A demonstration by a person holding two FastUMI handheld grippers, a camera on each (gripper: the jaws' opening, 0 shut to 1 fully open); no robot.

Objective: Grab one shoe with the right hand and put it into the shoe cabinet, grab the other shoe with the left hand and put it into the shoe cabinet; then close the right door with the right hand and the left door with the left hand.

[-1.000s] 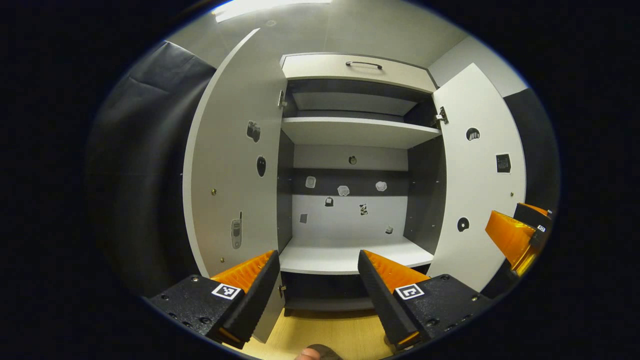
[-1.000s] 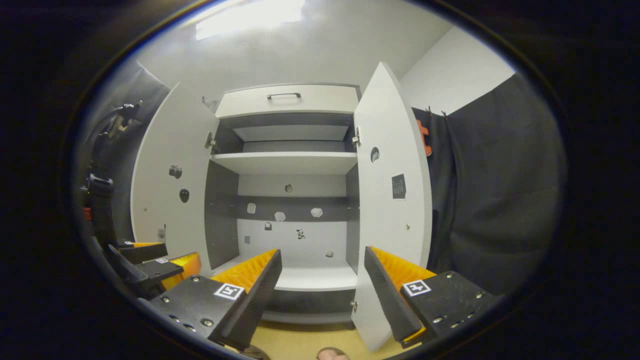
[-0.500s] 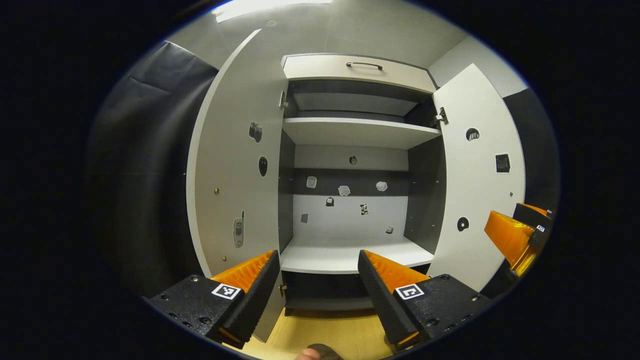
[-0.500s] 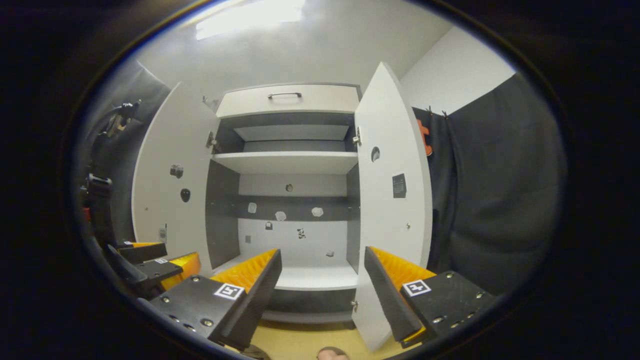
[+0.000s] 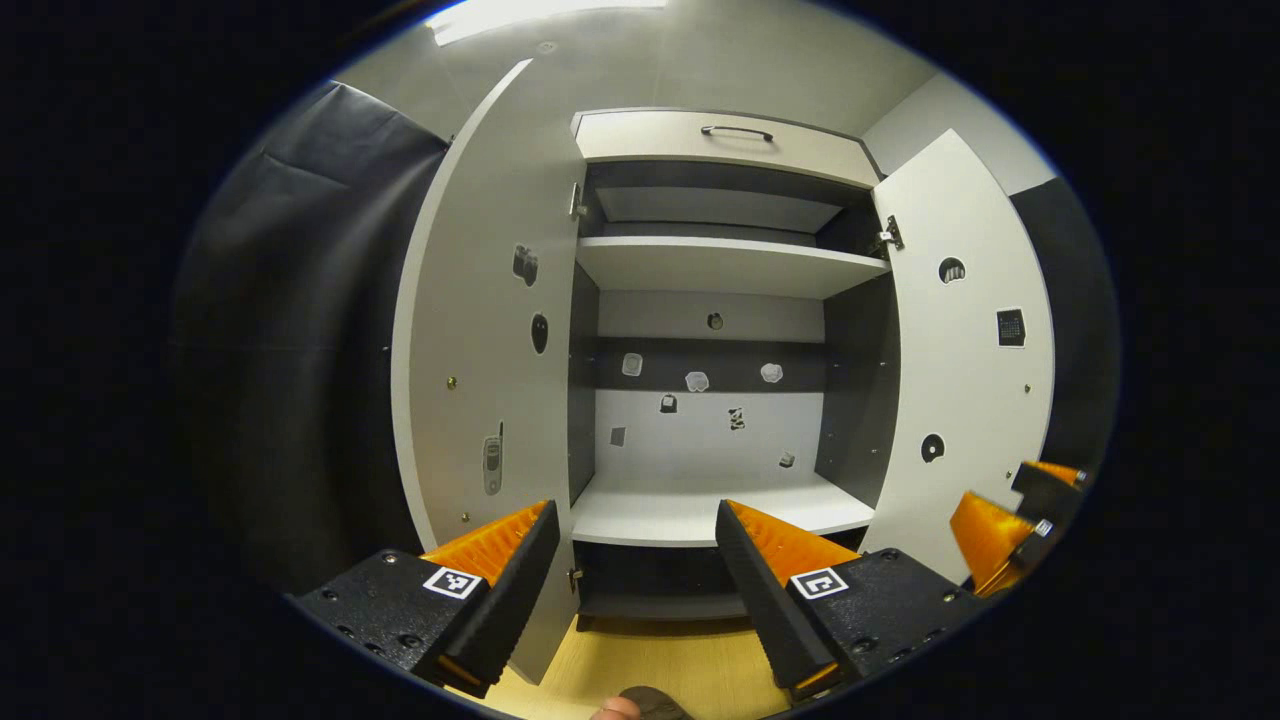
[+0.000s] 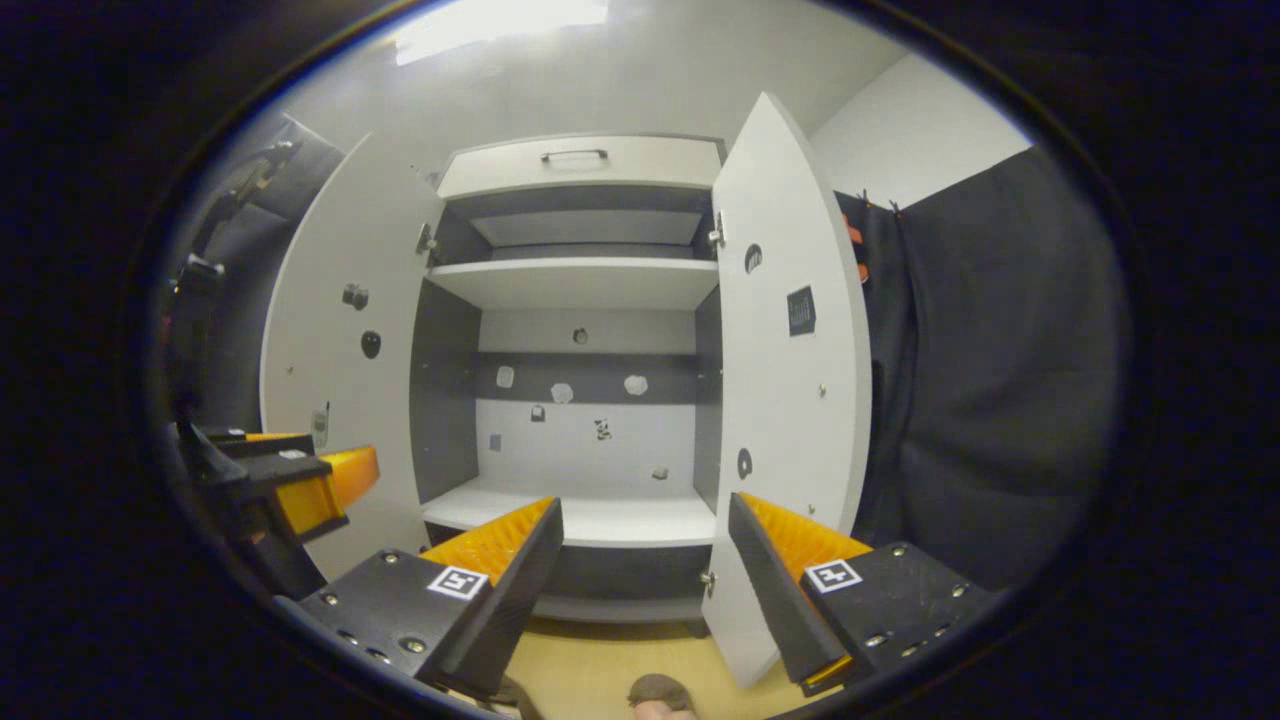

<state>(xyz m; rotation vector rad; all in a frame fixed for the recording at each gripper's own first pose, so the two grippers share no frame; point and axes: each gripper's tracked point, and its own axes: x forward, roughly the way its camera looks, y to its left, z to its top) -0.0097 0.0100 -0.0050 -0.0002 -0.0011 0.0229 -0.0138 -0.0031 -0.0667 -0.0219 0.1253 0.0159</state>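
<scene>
Right claw (image 6: pixel 640 560) dipped lower, 2 cabinet doors (image 5: pixel 480 360) open, shoe (image 6: pixel 655 690) perhaps below

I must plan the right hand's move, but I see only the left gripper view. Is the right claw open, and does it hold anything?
Observer: In the right gripper view, the right claw is open, with nothing between its fingers.
Operator: How does it stand against the right door?
Observer: The right door is open, and its lower edge passes behind one finger of that claw. I cannot tell whether they touch.
</scene>
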